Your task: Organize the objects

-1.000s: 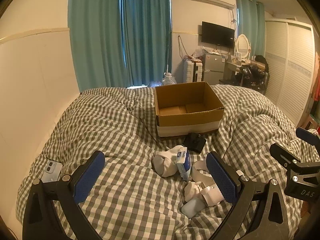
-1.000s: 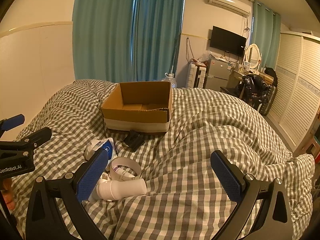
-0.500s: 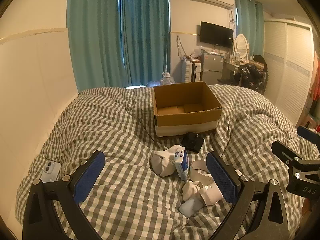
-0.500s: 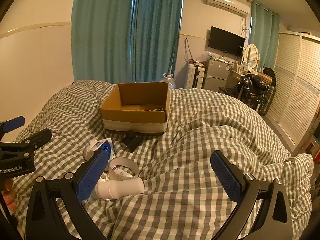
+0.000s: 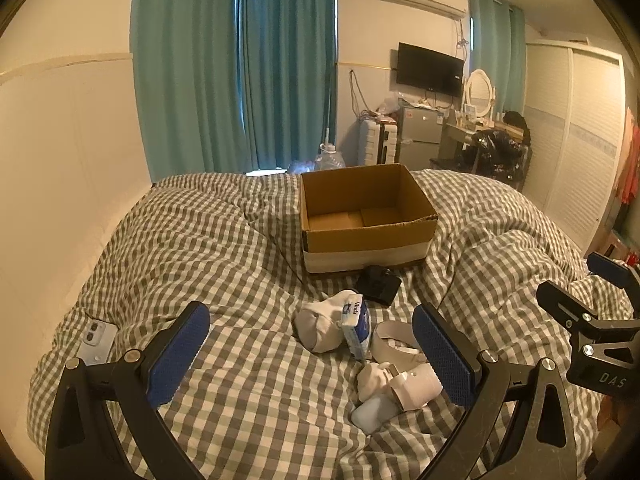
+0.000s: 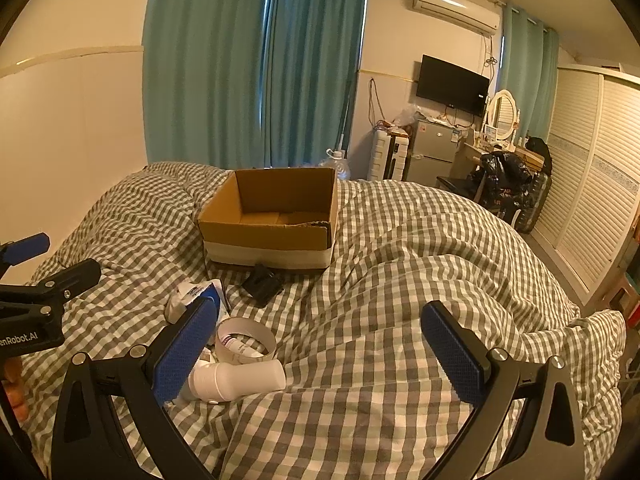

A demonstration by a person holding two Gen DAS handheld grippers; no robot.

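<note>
An open cardboard box sits on the checked bed, its long side running across both views and its open top facing up; nothing shows inside but the bare bottom flaps. Just in front of the box lies a small black case, and nearer the cameras a loose cluster: a rolled sock with a blue-and-white tissue pack leaning against it, a white tape ring lying flat, and a white bottle on its side. In the right wrist view the bottle's long axis runs left to right, cap end toward the left, half hidden behind the finger pad. The left wrist view shows what the right one does not: a pale blue flat item beside the bottle and a phone lying flat near the bed's left edge, well apart from the cluster. The right wrist view alone shows the printed label inside the ring. The left gripper hangs level above the bed, fingers spread wide and holding nothing, the cluster between and beyond them. The right gripper also hovers with fingers wide apart and empty, its left pad over the cluster. Each gripper appears at the edge of the other's view.
</note>
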